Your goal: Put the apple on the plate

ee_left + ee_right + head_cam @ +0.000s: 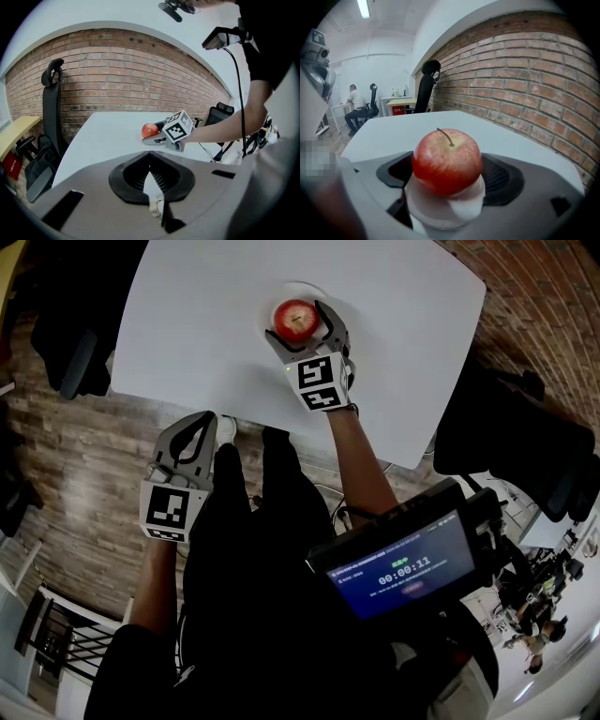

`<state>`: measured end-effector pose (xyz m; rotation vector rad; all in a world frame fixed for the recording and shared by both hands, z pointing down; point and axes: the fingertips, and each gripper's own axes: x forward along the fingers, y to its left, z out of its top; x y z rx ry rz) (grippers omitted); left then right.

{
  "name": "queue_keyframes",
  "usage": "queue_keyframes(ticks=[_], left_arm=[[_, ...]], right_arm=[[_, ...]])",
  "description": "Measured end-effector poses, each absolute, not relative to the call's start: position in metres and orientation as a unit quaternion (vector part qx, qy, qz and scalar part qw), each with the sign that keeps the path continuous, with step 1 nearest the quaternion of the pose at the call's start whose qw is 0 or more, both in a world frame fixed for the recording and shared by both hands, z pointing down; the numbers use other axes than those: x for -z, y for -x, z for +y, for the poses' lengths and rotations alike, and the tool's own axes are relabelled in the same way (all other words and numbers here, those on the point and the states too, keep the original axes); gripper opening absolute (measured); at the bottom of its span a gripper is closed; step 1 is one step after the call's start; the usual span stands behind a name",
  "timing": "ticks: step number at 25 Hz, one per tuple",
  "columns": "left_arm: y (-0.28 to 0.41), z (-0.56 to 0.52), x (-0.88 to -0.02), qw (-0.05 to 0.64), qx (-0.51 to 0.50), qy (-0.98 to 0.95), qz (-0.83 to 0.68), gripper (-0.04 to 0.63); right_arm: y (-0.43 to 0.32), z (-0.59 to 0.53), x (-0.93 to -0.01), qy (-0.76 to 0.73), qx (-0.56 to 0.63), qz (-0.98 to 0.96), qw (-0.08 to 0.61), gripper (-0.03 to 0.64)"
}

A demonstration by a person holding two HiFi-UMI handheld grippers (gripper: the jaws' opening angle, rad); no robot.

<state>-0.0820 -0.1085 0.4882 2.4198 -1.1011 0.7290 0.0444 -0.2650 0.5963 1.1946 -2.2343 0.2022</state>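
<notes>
A red apple (295, 318) (447, 161) sits upright, stem up, on a small white plate (307, 287) (440, 212) on the white table (187, 315). My right gripper (297, 321) (447, 174) reaches over the near table edge, its jaws spread wide on either side of the apple; I see no pad pressing on it. From the left gripper view the apple (149, 129) shows beside the right gripper's marker cube. My left gripper (208, 417) (150, 154) hangs off the table's near edge, fingertips together, holding nothing.
Black office chairs (80, 352) stand left of the table and another (511, 442) to its right. A small screen with a timer (403, 568) sits below my right arm. The floor has a brick pattern. A person (356, 101) sits far back at a desk.
</notes>
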Motion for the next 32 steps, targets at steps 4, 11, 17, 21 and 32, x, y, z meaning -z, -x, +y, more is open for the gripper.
queue_keyframes(ticks=[4,11,17,21,32], left_arm=[[0.083,-0.109,-0.487,0.188,-0.26,-0.862,-0.392,0.005],[0.08,-0.111,-0.476,0.18,-0.247,-0.869,-0.39,0.005],[0.076,-0.111,-0.462,0.162,-0.236,-0.879,-0.381,0.005],[0.074,-0.111,-0.45,0.15,-0.229,-0.885,-0.376,0.005],[0.075,-0.108,-0.425,0.121,-0.211,-0.898,-0.366,0.005]], right_arm=[[-0.045,-0.266,-0.593,-0.451,-0.075,-0.84,0.292,0.426],[-0.051,-0.263,-0.575,-0.464,-0.069,-0.839,0.277,0.426],[-0.054,-0.254,-0.552,-0.473,-0.08,-0.842,0.248,0.425],[-0.055,-0.245,-0.541,-0.474,-0.088,-0.843,0.24,0.425],[-0.053,-0.222,-0.498,-0.479,-0.095,-0.847,0.208,0.237]])
